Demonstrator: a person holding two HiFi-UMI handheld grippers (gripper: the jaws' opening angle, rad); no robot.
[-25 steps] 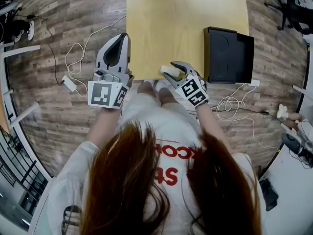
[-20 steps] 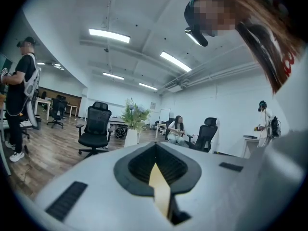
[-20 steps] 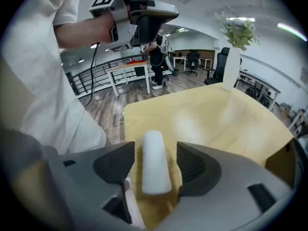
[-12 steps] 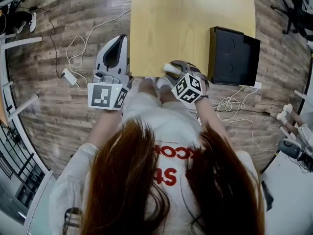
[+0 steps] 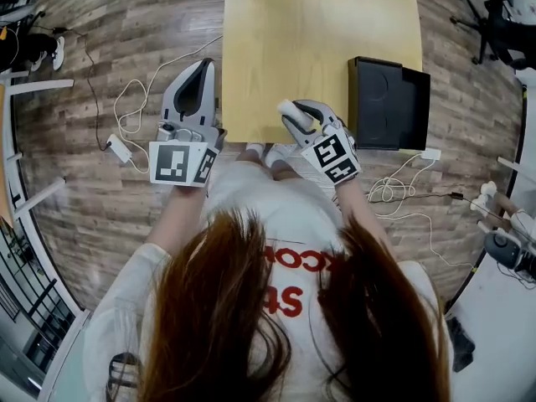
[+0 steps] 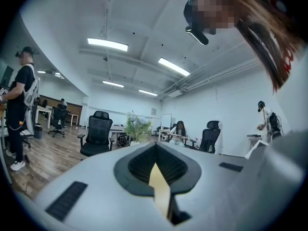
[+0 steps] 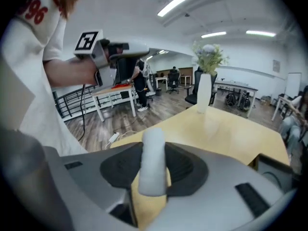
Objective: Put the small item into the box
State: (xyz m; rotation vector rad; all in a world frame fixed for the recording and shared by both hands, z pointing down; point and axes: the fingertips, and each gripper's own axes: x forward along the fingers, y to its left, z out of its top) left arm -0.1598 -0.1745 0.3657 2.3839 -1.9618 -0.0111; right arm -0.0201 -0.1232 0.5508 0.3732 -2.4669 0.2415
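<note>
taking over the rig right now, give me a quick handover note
Left tool: shut, empty, beside the table's left edge.
Right tool: jaws closing on the white item, which stands between them over the table's near edge.
Box: black, open, at the table's right edge.
Done: item gripped.
Left: carry it right and drop it into the box.

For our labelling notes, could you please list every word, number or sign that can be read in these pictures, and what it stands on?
"96": red, cut off at the frame's edge, on the person's white shirt, right gripper view.
Red print on the shirt, head view: upside down, partly under hair; unreadable.
Square markers on the cubes: patterns only, no words.
</note>
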